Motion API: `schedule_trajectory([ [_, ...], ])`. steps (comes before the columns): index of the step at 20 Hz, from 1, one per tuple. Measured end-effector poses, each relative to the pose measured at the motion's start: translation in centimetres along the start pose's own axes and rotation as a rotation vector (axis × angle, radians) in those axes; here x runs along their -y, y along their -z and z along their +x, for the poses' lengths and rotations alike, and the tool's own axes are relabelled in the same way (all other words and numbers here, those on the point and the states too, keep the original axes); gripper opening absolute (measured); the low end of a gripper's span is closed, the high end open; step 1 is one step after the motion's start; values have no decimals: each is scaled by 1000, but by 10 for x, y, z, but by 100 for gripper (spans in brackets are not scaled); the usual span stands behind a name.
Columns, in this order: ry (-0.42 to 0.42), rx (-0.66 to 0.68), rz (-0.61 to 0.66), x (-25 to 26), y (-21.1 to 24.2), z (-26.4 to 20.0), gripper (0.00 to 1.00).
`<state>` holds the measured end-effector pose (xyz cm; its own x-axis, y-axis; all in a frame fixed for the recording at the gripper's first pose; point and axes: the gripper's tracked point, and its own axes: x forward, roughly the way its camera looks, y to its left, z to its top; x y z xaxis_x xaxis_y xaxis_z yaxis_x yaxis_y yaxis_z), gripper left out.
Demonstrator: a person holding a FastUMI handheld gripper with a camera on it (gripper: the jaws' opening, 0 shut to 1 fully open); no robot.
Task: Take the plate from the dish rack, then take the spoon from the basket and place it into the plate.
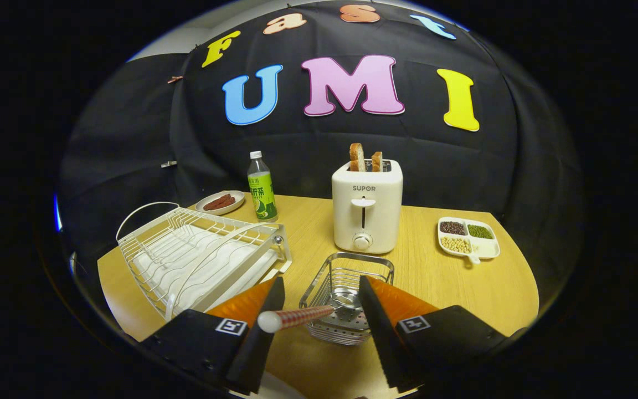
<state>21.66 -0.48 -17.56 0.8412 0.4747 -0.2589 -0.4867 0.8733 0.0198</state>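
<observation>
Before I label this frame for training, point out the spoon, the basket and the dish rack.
spoon [297, 318]: gripper view, middle of its handle, between the open fingers.
basket [359, 258]: gripper view, far rim.
dish rack [186, 249]: gripper view, wire ribs.

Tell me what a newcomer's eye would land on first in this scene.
First the gripper, its fingers spread open around a wire basket whose spoon pokes its handle out between them, touched by neither finger. Next the toaster just beyond the basket, with two slices of bread standing up out of it. Then the white dish rack beside the basket, with a green bottle behind it.
</observation>
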Motion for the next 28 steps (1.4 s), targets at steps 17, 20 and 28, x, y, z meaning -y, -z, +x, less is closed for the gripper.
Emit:
schedule_trajectory([
  [17,17,-53,123,3,1,-4,36],
  [20,-2,-24,122,3,-2,-7,36],
  [28,90,-7,204,35,-5,-14,31],
])
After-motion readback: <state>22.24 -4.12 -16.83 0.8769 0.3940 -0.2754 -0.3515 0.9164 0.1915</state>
